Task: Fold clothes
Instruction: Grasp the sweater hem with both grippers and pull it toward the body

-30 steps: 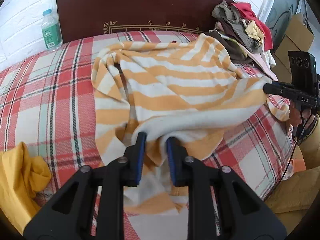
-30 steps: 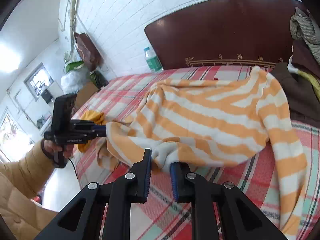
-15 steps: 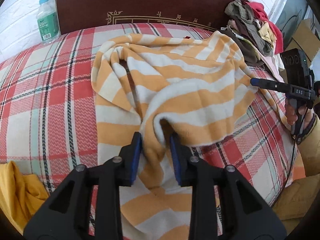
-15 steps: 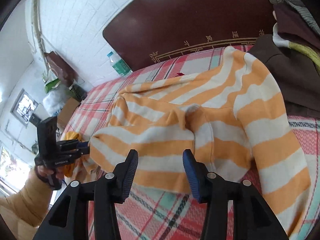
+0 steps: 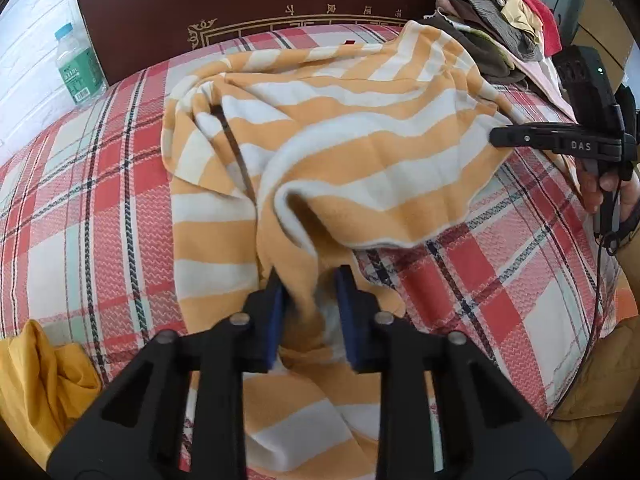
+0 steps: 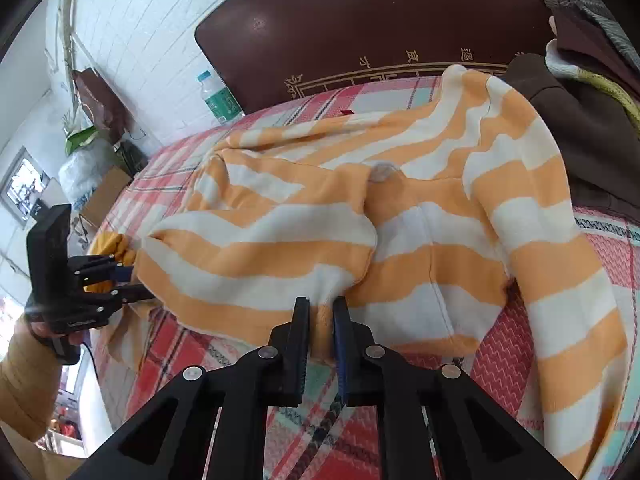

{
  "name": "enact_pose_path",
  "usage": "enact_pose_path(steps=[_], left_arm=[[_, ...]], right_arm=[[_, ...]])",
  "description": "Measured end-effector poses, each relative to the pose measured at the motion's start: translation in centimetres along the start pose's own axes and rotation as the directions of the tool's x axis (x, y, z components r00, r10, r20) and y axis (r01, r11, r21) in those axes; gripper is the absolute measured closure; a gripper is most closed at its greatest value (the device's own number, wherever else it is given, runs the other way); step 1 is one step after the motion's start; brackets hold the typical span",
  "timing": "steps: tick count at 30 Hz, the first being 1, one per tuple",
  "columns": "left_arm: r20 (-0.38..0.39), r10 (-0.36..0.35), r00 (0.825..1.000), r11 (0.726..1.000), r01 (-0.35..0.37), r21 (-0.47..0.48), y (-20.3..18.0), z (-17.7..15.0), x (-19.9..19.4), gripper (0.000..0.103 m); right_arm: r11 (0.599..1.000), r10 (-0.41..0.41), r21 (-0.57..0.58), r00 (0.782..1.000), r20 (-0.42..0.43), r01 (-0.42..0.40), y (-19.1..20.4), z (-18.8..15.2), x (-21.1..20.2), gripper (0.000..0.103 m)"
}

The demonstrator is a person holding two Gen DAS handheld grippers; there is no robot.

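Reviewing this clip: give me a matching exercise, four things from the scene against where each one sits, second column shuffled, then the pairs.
Things:
1. striped sweater
2. water bottle
3. clothes pile
4. mustard garment

Places:
A. heaped at the headboard's right end in the left wrist view
B. bunched at the bed's near left edge
C. spread across the plaid bedspread
D. upright left of the headboard

Pairs: 1-C, 2-D, 3-A, 4-B
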State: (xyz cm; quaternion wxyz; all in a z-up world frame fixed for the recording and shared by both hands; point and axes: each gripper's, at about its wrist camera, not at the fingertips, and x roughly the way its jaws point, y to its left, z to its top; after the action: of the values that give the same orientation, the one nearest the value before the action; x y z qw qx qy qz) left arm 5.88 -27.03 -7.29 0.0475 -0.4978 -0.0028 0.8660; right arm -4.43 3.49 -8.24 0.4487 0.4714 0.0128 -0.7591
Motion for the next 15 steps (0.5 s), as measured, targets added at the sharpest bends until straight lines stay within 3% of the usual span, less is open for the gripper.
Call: enact_pose_path(steps=[4,8,11,15], left_arm=[[0.047,-0.080,0.996,0.997,0.080,-0.010,0.0,-0.8,-3.2,0.089],[0.086,-0.174,0.981,0.984,0.175,-0.005,-0.2,-2.1,-6.5,0.089],[0.097,-0.234,0.967,0.972,0.235,-0.001,-0.7,-3.8,-8.8,0.089],[0.086,-0.257,0.963,0.966,0.257,0.011,-1.6,-6.6,-9.9,0.088]], right_arm=[[0.988,0.144,0.042,0.988,0.053,-0.146,0.8,-1.0,-3.8,0.095],[0.954,0.287,0.065,0.953,0.099,-0.294,1.8,-2.8,-8.2,0.095],[0.939,0.327,0.075,0.938,0.116,-0.337,2.6,-5.1,-10.7,0.095],[0.915,0.357,0.150,0.925,0.131,-0.375,2.3,-9.0,-12.6,0.095]])
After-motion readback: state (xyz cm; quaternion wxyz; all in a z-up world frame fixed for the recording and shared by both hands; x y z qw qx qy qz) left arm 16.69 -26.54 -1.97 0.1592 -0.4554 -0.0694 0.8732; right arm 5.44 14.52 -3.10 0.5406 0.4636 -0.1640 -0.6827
